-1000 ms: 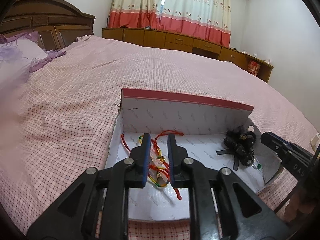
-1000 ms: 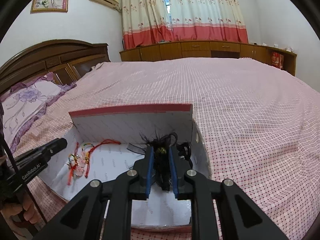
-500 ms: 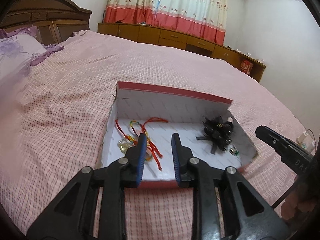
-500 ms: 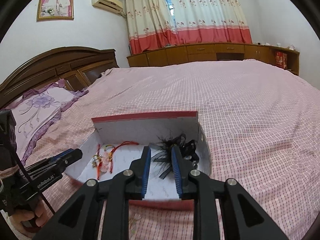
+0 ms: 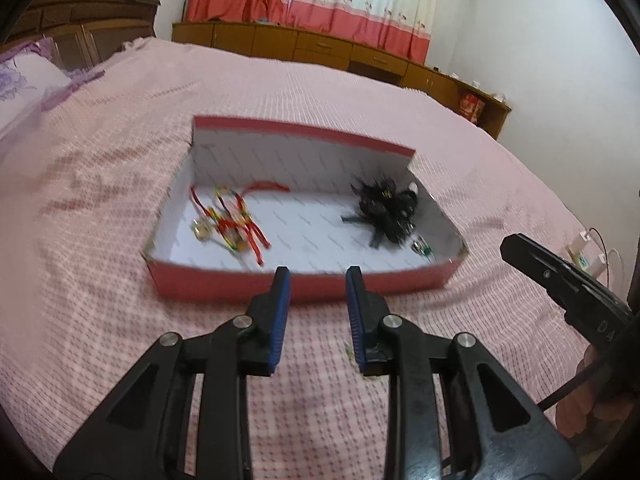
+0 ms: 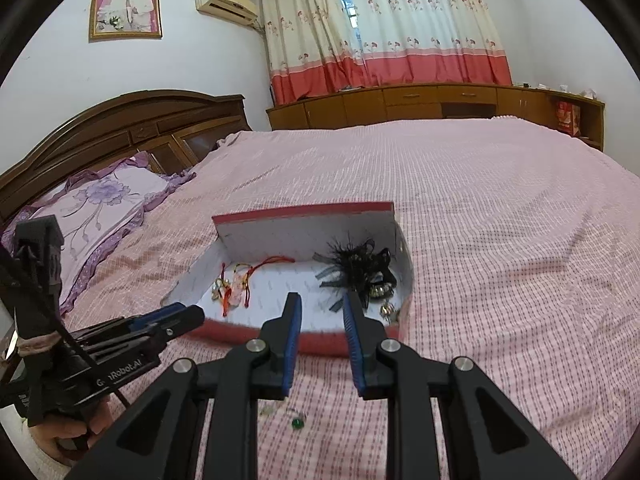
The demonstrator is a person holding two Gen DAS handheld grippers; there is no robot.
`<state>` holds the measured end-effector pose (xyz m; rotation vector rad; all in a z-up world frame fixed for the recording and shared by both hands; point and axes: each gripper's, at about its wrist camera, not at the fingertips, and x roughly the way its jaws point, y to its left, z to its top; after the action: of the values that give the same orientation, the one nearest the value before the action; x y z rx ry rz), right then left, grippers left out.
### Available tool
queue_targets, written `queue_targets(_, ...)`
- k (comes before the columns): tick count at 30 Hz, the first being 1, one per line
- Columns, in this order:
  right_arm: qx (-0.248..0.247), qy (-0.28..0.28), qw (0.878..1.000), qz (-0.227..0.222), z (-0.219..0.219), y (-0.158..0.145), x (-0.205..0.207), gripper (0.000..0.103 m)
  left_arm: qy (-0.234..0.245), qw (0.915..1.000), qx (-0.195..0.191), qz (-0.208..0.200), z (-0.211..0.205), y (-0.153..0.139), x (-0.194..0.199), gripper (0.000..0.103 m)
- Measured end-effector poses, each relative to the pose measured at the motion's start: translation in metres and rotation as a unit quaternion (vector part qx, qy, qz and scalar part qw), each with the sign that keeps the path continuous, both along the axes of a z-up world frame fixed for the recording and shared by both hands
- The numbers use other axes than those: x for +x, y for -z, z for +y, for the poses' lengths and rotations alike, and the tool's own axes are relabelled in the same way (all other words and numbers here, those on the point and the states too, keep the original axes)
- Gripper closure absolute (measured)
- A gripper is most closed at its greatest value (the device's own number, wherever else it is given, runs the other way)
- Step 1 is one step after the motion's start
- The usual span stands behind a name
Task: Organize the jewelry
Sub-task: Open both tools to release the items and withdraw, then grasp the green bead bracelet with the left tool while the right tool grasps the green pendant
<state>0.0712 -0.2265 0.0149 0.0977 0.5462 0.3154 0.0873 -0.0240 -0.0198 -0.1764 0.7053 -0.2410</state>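
Left wrist view: the left gripper (image 5: 316,280) hangs w/ jaws apart, nothing between them, over the pink checked bedspread (image 5: 100,208) just short of the red box's (image 5: 224,282) near wall. Inside the white-lined box, red-and-yellow cord bracelets (image 5: 232,220) lie at the left end, a black feathered hair piece (image 5: 384,210) at the right, the two well apart; a small green-tipped item (image 5: 423,247) sits just beside the feathers. At the frame's right edge, the right gripper's tip (image 5: 516,246) shows from the side. Right wrist view: the right gripper (image 6: 320,308) is likewise spread and empty, near the box's (image 6: 320,340) front wall; a small green bead w/ a ring (image 6: 297,422) lies on the spread below its fingers. Beyond: purple floral pillow (image 6: 104,200), dark wood headboard (image 6: 120,120), low cabinets (image 6: 400,100), red-and-cream curtains (image 6: 380,28), framed wedding photo (image 6: 125,5).
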Motion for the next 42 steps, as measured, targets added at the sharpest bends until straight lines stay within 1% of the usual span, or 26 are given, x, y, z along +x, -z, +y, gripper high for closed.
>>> queue_targets(7,0.001,-0.006,1.000,0.021,-0.011,0.013,-0.011,0.079,0.017,0.9989,-0.002,0.043,-0.015,0.018,-0.002,0.083)
queue_targets(11,0.003,-0.008,1.000,0.029,-0.017,0.021,-0.015,0.079,0.025,0.9976,0.003,0.064,-0.025,0.028,-0.002,0.083)
queue_targets(19,0.014,-0.004,0.999,0.046,-0.031,0.033,-0.019,0.079,0.028,0.9953,0.017,0.091,-0.037,0.046,0.000,0.084)
queue_targets(24,0.022,-0.004,0.998,0.050,-0.035,0.037,-0.019,0.079,0.023,0.9945,0.015,0.101,-0.038,0.053,0.004,0.084)
queue_targets(28,0.026,-0.004,0.998,0.052,-0.036,0.039,-0.019,0.079,0.024,0.9942,0.025,0.102,-0.043,0.058,0.008,0.085)
queue_targets(30,0.027,-0.004,0.998,0.053,-0.035,0.040,-0.020,0.079,0.027,0.9944,0.028,0.098,-0.045,0.058,0.008,0.088)
queue_targets(32,0.026,-0.005,0.998,0.054,-0.035,0.041,-0.020,0.079,0.029,0.9945,0.030,0.097,-0.045,0.059,0.007,0.101)
queue_targets(34,0.026,-0.005,0.998,0.056,-0.034,0.041,-0.020,0.079,0.029,0.9946,0.028,0.096,-0.044,0.058,0.006,0.103)
queue_targets(38,0.023,-0.008,0.998,0.057,-0.031,0.042,-0.021,0.079,0.029,0.9956,0.013,0.088,-0.038,0.054,0.003,0.103)
queue_targets(42,0.019,-0.010,0.998,0.058,-0.028,0.042,-0.021,0.079,0.028,0.9968,-0.001,0.074,-0.031,0.042,-0.003,0.103)
